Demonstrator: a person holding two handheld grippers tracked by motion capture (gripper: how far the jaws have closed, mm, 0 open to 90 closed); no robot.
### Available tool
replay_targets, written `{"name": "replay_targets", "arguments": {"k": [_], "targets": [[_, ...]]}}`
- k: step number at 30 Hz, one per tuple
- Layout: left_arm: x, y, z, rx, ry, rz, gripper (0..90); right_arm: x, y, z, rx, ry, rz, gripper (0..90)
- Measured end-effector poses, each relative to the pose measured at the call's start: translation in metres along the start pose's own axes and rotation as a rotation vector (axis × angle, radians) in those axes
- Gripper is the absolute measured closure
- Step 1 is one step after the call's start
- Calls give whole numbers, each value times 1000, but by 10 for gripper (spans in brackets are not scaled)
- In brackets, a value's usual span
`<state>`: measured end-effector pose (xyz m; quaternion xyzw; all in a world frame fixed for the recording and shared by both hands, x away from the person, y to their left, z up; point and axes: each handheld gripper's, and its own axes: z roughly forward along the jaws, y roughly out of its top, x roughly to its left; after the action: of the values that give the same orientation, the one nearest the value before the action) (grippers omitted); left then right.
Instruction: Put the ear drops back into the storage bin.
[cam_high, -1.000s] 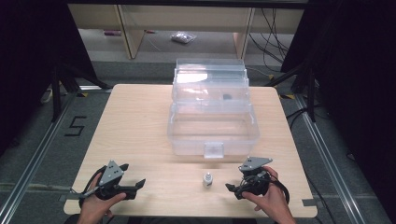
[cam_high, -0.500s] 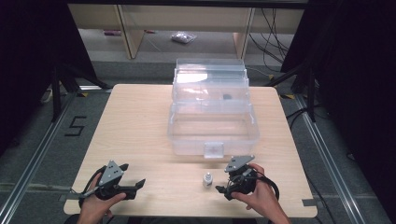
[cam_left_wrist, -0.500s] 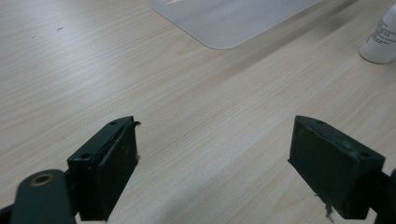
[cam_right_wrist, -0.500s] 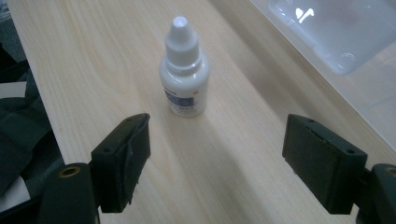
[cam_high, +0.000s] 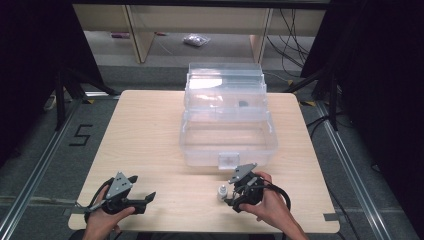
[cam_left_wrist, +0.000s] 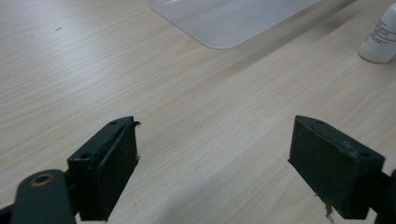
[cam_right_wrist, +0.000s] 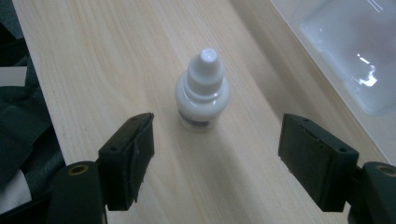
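A small white dropper bottle (cam_high: 221, 191) stands upright on the wooden table (cam_high: 150, 135), in front of an open clear plastic box (cam_high: 227, 125). My right gripper (cam_high: 231, 197) is just right of the bottle and points at it. Seen in the right gripper view, the bottle (cam_right_wrist: 202, 91) stands a little ahead of the gripper (cam_right_wrist: 217, 161), whose jaws have just been closing but stay apart with nothing between them. My left gripper (cam_high: 146, 199) rests at the front left of the table, open and empty (cam_left_wrist: 212, 170). The bottle (cam_left_wrist: 380, 35) sits at the far right of the left gripper view.
The clear box has its lid raised at the back and a latch at the front. The table's front edge runs just below both hands. Black frame posts and cables flank the table; shelves stand behind it.
My right hand has moved left along the front of the table to the bottle, and its jaws have narrowed. The left hand has stayed where it was.
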<state>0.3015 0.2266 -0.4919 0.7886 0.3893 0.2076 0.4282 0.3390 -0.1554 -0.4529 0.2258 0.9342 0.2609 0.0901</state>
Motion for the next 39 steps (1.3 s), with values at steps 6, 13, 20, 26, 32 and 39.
{"name": "replay_targets", "arguments": {"k": [6,13,20,26,32,39], "targets": [[0,0,0,-1,-1,0,149,1,10,5,34,22,-35,299],[0,0,0,-2,-2,-4,149,1,15,8,66,35,-40,317],[0,0,0,1,-1,0,149,0,20,10,98,57,-70,331],[0,0,0,0,-1,-1,149,0,24,13,111,69,-83,347],[0,0,0,0,-2,-1,149,0,29,17,132,82,-114,375],[0,0,0,-1,-2,-1,149,-2,32,23,157,96,-133,413]]}}
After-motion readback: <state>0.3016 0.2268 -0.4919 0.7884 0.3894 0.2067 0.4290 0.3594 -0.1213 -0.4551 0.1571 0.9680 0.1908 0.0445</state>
